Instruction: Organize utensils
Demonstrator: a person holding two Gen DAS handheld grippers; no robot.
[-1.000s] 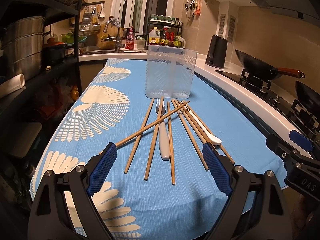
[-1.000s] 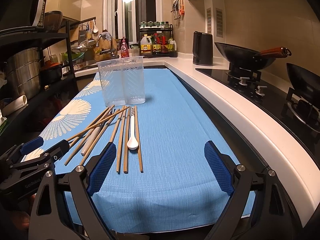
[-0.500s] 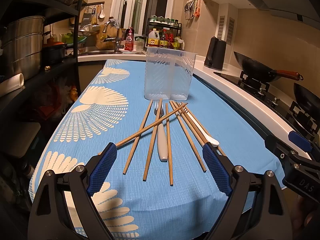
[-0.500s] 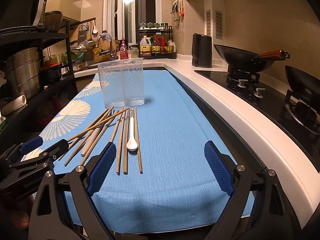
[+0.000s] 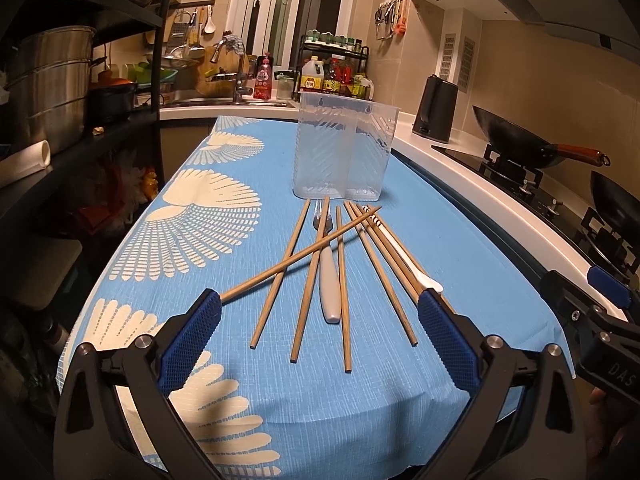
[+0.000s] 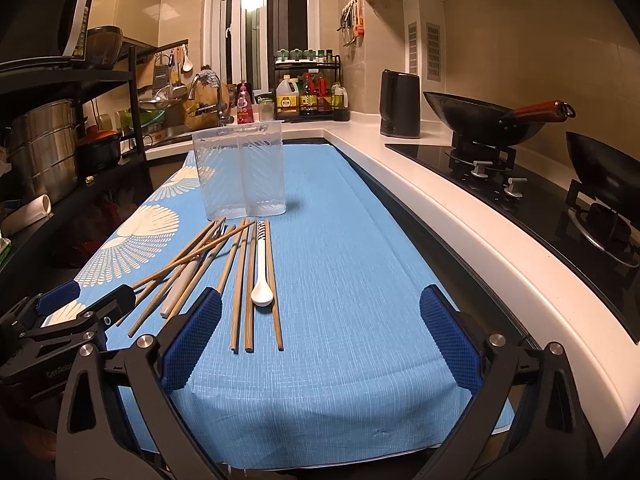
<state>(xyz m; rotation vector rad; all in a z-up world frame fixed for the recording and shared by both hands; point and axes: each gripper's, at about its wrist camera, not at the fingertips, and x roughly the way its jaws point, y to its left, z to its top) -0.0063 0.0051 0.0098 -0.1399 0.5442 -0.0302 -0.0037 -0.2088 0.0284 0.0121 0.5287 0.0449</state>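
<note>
Several wooden chopsticks lie fanned on the blue cloth, one crossing the others diagonally. Among them lie a fork with a grey handle and a white spoon. A clear two-compartment holder stands empty just beyond them. My left gripper is open above the near ends of the chopsticks. My right gripper is open over bare cloth, right of the chopsticks, the spoon, the fork and the holder.
The blue patterned cloth covers a long table. A white counter with a stove, a wok and a kettle runs along the right. A dark shelf rack with a steel pot stands on the left.
Both grippers have drifted slightly back and upward, so the utensils sit a little farther off. Nothing on the table has moved and both grippers stay open.
</note>
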